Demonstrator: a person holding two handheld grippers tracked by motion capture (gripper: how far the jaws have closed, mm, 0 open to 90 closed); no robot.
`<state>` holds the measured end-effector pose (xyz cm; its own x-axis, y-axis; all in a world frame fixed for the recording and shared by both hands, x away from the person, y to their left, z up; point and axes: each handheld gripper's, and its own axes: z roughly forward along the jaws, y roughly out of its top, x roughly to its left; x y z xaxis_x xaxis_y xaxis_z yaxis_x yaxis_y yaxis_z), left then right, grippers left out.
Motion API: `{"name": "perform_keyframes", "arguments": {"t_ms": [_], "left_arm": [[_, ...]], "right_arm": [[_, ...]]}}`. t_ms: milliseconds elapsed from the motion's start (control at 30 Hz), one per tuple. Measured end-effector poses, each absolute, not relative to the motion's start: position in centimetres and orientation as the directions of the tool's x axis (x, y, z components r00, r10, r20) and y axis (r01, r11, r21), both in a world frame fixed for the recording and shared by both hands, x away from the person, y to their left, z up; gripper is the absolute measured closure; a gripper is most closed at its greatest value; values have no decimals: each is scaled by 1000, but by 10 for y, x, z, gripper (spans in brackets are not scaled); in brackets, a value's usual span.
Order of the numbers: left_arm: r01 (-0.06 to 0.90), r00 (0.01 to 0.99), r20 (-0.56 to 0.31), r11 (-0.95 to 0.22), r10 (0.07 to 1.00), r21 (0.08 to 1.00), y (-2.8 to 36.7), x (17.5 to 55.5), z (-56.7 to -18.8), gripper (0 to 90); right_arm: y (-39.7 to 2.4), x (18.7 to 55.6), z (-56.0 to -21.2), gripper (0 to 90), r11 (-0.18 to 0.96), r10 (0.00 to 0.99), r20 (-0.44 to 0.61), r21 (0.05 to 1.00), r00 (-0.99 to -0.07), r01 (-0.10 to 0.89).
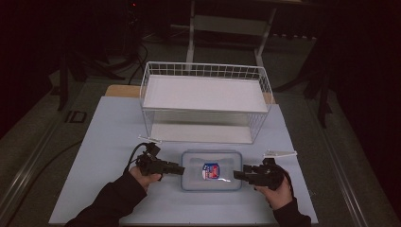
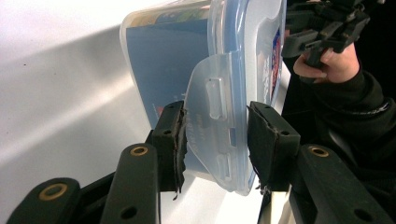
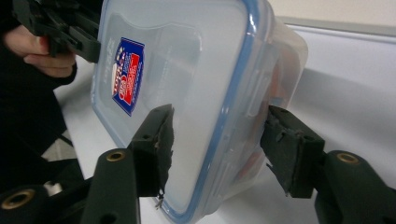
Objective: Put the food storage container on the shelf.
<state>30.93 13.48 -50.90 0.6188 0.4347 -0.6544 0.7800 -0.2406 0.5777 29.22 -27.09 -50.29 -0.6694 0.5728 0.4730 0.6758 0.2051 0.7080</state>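
Observation:
A clear plastic container (image 1: pixel 194 177) with a blue-rimmed lid and a red-and-blue label (image 1: pixel 211 171) lies flat on the pale table (image 1: pixel 108 142), near the front. My left gripper (image 1: pixel 182 169) is at its left end. In the left gripper view the jaws (image 2: pixel 215 135) clamp the latch flap (image 2: pixel 212 107) and lid rim there. My right gripper (image 1: pixel 235 175) is at the opposite end. In the right gripper view its jaws (image 3: pixel 217 140) straddle the container (image 3: pixel 187 56) rim, one pad on the lid, the other against the end wall.
A white wire basket (image 1: pixel 203 68) with a solid white floor stands behind the container. Two small pale pieces lie on the table, one (image 1: pixel 149 139) by the basket's front left corner and one (image 1: pixel 280 152) right of the container. The surroundings are dark.

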Motion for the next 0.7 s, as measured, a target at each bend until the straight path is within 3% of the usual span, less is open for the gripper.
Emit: {"name": "perform_keyframes", "arguments": {"t_ms": [700], "left_arm": [[703,677,-556,-201,483,682,136,296,-489,580]], "right_arm": [[-271,295,-485,520,206,560,476,713,-679,670]]}}
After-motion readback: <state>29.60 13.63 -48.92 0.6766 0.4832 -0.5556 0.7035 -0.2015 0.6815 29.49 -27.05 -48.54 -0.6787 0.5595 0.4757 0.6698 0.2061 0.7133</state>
